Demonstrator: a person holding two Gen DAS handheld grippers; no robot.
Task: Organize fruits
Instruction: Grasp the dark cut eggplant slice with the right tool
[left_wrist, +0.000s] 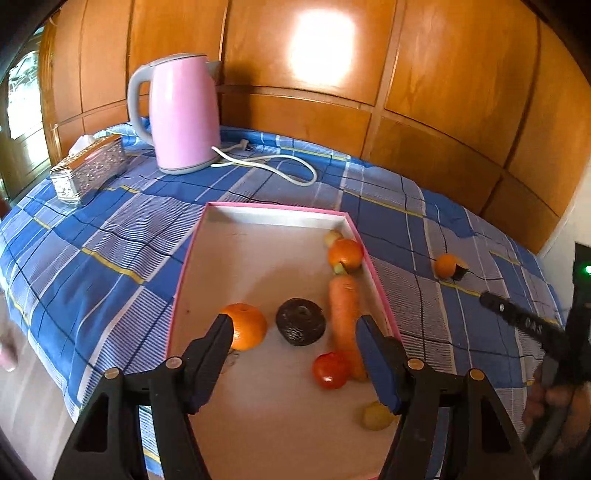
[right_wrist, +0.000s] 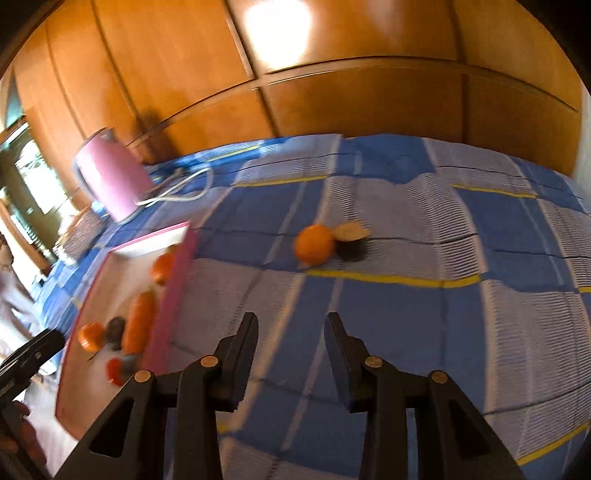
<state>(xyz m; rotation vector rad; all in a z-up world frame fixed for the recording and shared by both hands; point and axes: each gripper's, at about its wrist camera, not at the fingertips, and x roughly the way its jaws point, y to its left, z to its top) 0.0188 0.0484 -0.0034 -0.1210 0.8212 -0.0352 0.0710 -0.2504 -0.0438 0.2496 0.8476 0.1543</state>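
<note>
We hold the left gripper (left_wrist: 295, 354) over the near end of the shallow pink-edged cardboard tray (left_wrist: 380, 291), its jaws open and empty, framing what already lies inside. Within the tray, a round orange citrus fruit (left_wrist: 245, 326) sits by the left wall, a dark wrinkled round fruit (left_wrist: 301, 321) beside it toward the middle, and a long orange carrot (left_wrist: 345, 321) runs along the right wall, where that wall keeps it from rolling. A small red tomato (left_wrist: 330, 370) touches the carrot's near end, and a second orange (left_wrist: 345, 254) lies beyond the carrot's far tip.

Well to the right of the tray, out on the blue-checked cloth (right_wrist: 388, 314) covering the bench, a loose orange (right_wrist: 314, 244) touches a dark half fruit with a pale cut face (right_wrist: 351, 240). These two are, we judge, what remains to gather. Our right gripper (right_wrist: 290, 350) hangs over bare cloth between the tray and that pair, jaws narrowly parted and holding nothing. The right wrist view is blurred, so the half fruit's kind is uncertain.
</note>
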